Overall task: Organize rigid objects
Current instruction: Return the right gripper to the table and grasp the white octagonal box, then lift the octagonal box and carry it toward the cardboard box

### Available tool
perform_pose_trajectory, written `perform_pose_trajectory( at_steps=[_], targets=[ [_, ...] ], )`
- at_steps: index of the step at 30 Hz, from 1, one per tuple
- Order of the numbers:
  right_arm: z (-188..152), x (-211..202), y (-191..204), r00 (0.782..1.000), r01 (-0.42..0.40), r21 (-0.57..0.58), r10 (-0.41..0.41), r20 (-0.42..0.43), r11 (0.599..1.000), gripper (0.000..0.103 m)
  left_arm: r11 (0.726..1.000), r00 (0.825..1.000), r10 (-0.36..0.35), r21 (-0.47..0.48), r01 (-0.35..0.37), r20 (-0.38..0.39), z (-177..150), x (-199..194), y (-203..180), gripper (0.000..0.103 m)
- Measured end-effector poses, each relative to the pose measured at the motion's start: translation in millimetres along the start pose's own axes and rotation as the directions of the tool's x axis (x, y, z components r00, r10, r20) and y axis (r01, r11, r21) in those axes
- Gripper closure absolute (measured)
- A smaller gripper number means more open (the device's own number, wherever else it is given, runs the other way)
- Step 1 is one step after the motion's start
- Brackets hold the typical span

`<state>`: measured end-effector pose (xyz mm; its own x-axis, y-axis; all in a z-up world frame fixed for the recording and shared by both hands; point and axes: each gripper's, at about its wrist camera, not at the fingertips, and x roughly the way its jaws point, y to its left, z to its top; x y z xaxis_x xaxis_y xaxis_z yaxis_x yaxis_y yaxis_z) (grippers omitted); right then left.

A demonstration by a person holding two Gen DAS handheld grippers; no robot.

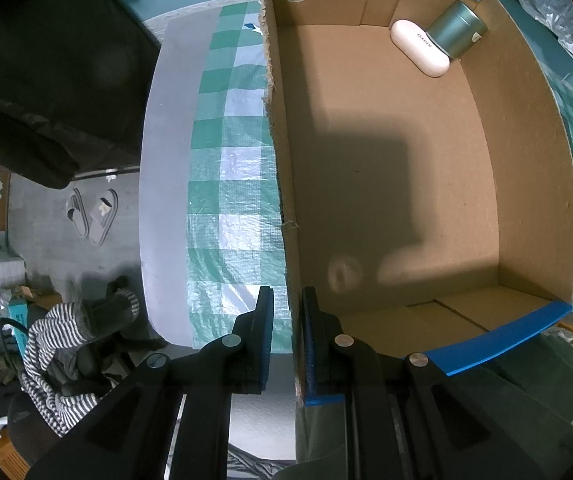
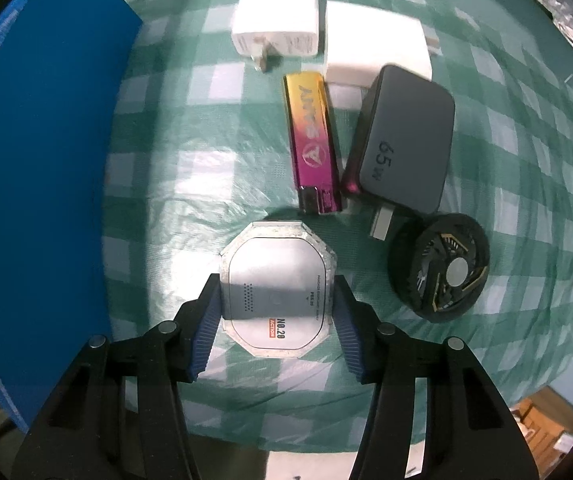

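We hold the left gripper (image 1: 287, 336) clenched on the near side wall of the open brown cardboard box with blue-taped edges (image 1: 534, 184), one blue-padded finger outside the wall and the other inside. Far ahead of this gripper, in the box's far corner, a white oval plastic case (image 1: 420, 48) lies on the floor, touching a grey-green metal cylinder tin (image 1: 457, 29) that lies on its side against the wall.

Our right gripper (image 2: 277, 308) points down over the green-and-white checked tablecloth (image 2: 174, 200), with a flat grey octagonal device with a silver rim (image 2: 276, 292) between its blue ribbed pads; the pads sit at its two sides, though we cannot tell if they press it yet. Just ahead of this gripper lies a glossy gold-to-magenta rectangular stick (image 2: 313, 142), beside a dark grey charger block (image 2: 404, 140). Further ahead are two white plug adapters (image 2: 276, 20), and to the gripper's right a round black fan-like disc (image 2: 438, 268).
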<state>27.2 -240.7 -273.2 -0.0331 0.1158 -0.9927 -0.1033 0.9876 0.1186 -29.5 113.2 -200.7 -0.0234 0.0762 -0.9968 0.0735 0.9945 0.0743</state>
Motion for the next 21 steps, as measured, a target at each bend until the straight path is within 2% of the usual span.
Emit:
perform_pose_trajectory(
  at_steps=[11,21],
  targets=[
    [9,-42,9,0.999,-0.030,-0.046,0.031,0.022,0.998,0.050,1.000,1.000,0.002,0.002,-0.002,-0.001,1,-1,0,0.089],
    [29,-89,34,0.997,-0.046,-0.120,0.053,0.061,0.992,0.050,1.000,1.000,-0.002,-0.001,0.002,0.004,1,-2,-2,0.089]
  ],
)
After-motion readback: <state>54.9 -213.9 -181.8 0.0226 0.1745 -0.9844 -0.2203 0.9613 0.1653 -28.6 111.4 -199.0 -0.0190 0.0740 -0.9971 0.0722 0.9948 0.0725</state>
